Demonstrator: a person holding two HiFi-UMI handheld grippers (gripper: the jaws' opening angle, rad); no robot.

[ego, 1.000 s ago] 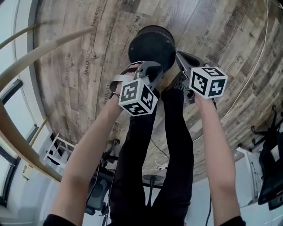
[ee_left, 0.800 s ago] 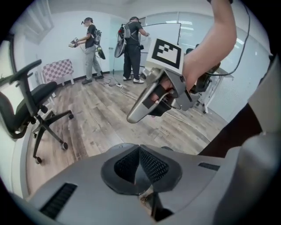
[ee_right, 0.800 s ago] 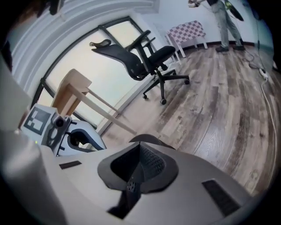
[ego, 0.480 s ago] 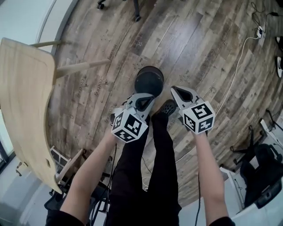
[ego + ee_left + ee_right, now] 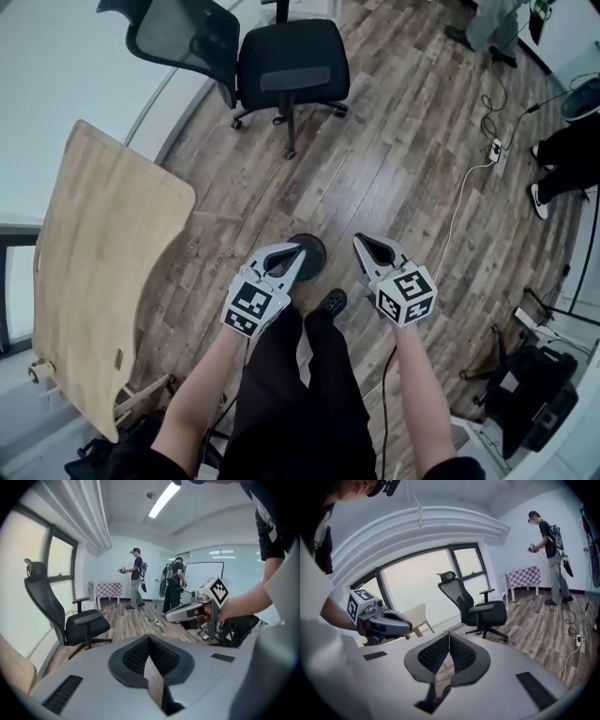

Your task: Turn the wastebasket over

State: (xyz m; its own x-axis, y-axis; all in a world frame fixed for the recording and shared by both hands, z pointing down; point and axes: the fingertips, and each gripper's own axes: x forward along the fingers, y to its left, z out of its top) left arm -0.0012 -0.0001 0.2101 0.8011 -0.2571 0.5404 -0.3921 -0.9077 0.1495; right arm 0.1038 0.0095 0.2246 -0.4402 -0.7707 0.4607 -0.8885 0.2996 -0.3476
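Observation:
The black round wastebasket point(image 5: 314, 251) stands on the wood floor just ahead of the person's shoe point(image 5: 333, 302); I see its dark circular top face, partly hidden by my left gripper. My left gripper point(image 5: 298, 253) hangs well above it, shut and empty, its pads meeting in the left gripper view point(image 5: 149, 644). My right gripper point(image 5: 360, 244) is beside it to the right, also shut on nothing point(image 5: 449, 641). Each gripper shows in the other's view: the right one point(image 5: 174, 616) and the left one point(image 5: 408, 626). The wastebasket is in neither gripper view.
A black office chair point(image 5: 281, 66) stands farther off, also in the gripper views point(image 5: 70, 618) point(image 5: 480, 606). A light wooden table point(image 5: 103, 272) is at the left. A white cable and power strip point(image 5: 492, 150) cross the floor at right. People stand in the background point(image 5: 137, 576).
Both grippers have risen from right beside the wastebasket to well above it. The wastebasket stays on the floor and looks much smaller. The head view now takes in the chair and table.

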